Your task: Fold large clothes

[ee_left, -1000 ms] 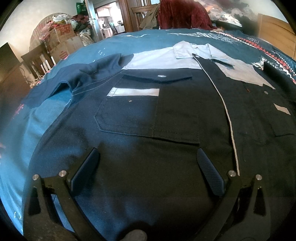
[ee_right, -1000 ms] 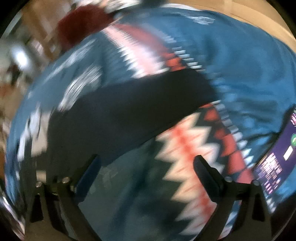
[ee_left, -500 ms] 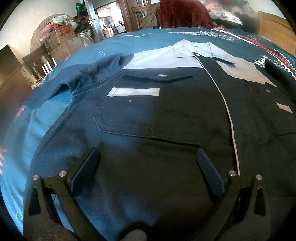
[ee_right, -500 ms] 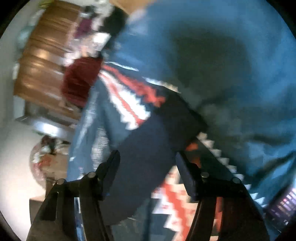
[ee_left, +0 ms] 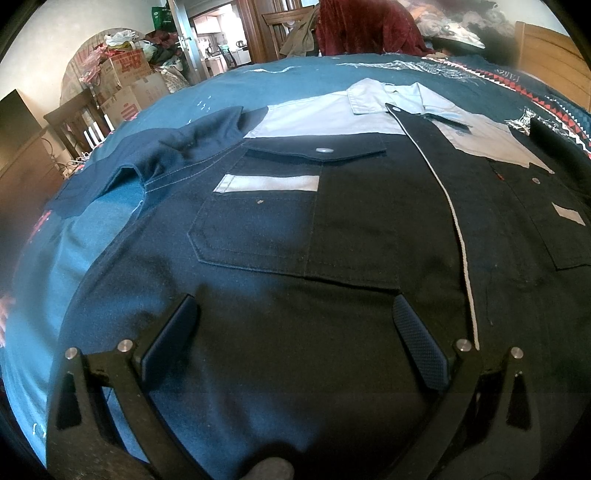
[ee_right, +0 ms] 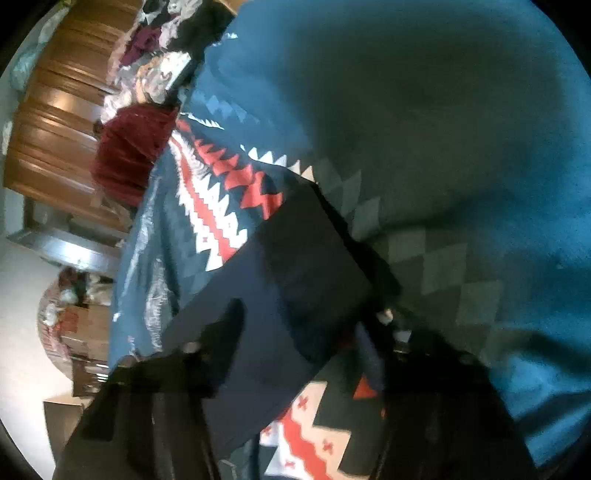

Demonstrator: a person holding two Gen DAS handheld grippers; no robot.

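Observation:
A dark navy work jacket [ee_left: 332, 229] with a pale grey yoke and collar lies front-up and spread flat on a teal bedspread [ee_left: 258, 85]. Its left sleeve [ee_left: 177, 147] is bunched near the shoulder. My left gripper [ee_left: 295, 325] hovers open low over the jacket's lower front, below the chest pocket, holding nothing. In the blurred, tilted right wrist view, the jacket's other sleeve [ee_right: 295, 266] lies across the patterned red-and-white band of the bedspread [ee_right: 443, 110]. My right gripper [ee_right: 299, 332] straddles the end of this sleeve, fingers still apart on either side of the cloth.
Cardboard boxes [ee_left: 129, 85] and a wooden chair [ee_left: 74, 118] stand past the bed's far left. A dark red cloth [ee_left: 362, 26] hangs at the far side, and a wooden headboard [ee_left: 546, 55] rises at the right. Wooden furniture [ee_right: 55, 129] shows in the right wrist view.
The right gripper swung, rolled to one side and came down over the sleeve end, its fingers narrowing. The left gripper and the jacket stayed almost still.

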